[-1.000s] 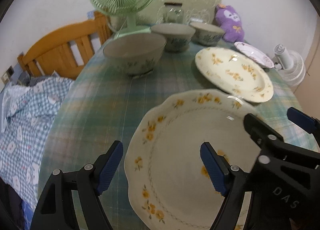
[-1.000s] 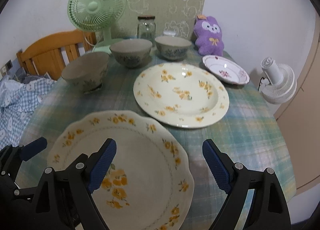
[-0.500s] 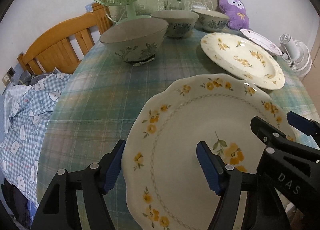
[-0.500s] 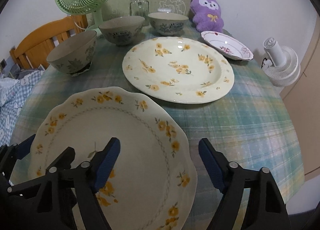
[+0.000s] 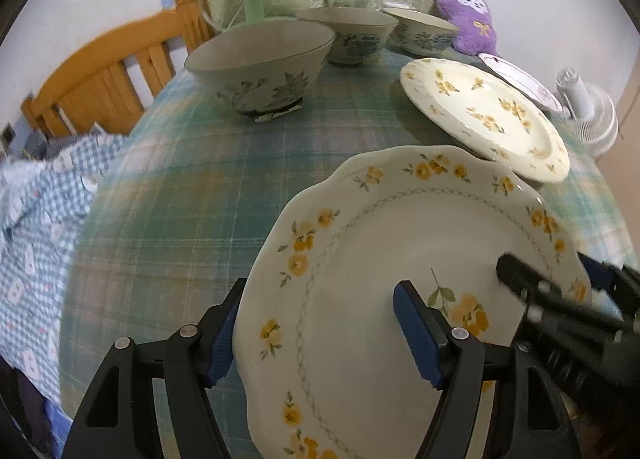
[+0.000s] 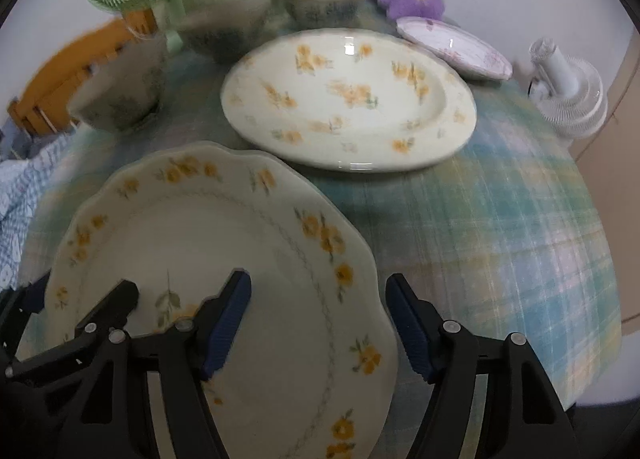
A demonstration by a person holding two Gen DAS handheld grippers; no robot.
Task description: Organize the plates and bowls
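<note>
The scalloped plate (image 5: 404, 299) lies flat at the near edge of the tabletop (image 5: 192, 195). The left gripper (image 5: 316, 335) and right gripper (image 6: 318, 323) straddle opposite rims, one finger over the plate, one outside; their jaws have just been closing but stand apart, not yet pressing. Judged a two-sided lift. The round plate (image 6: 352, 99) lies just beyond; bare cloth lies left and right.

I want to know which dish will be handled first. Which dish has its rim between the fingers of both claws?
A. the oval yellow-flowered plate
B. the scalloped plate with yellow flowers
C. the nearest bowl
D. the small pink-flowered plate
B: the left claw straddles the left rim of the scalloped plate, and the right claw straddles its right rim.
</note>
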